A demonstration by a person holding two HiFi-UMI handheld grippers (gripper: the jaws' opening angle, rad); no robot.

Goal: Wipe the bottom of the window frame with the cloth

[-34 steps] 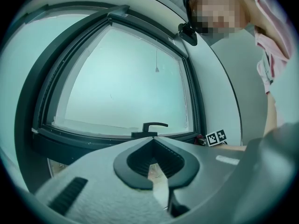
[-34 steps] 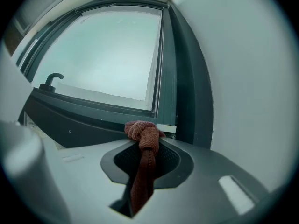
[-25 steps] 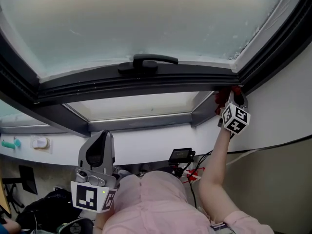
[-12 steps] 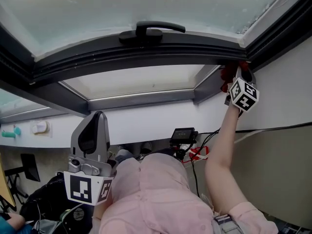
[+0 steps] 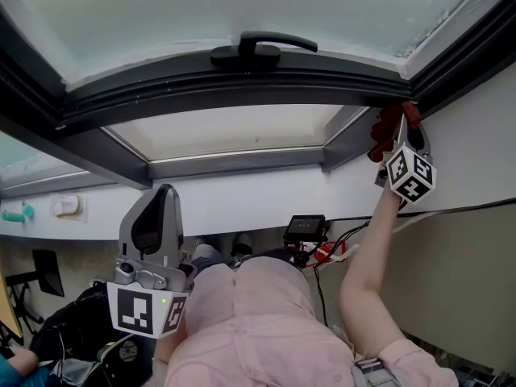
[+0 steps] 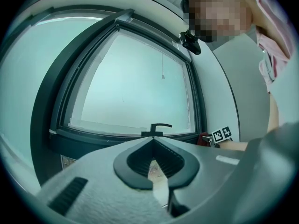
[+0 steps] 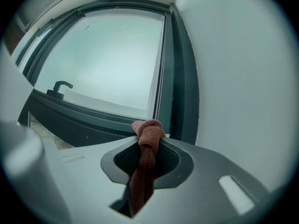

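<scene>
The right gripper point(image 5: 398, 138) has its jaws clamped on the red cloth point(image 7: 148, 133) at the far right corner of the window frame point(image 5: 242, 83). The wipe seems to be at one end of its run, so the next move is likely a steady drag left along the bottom rail. The left gripper point(image 6: 152, 166) hangs low with its jaws together and empty. Whether the cloth touches the rail is hard to tell.

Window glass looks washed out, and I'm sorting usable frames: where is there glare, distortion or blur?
Head view: window glass bright and featureless, no blur. Left gripper view: fisheye bends the window frame, corners vignetted. Right gripper view: same bending; cloth sharp.
</scene>
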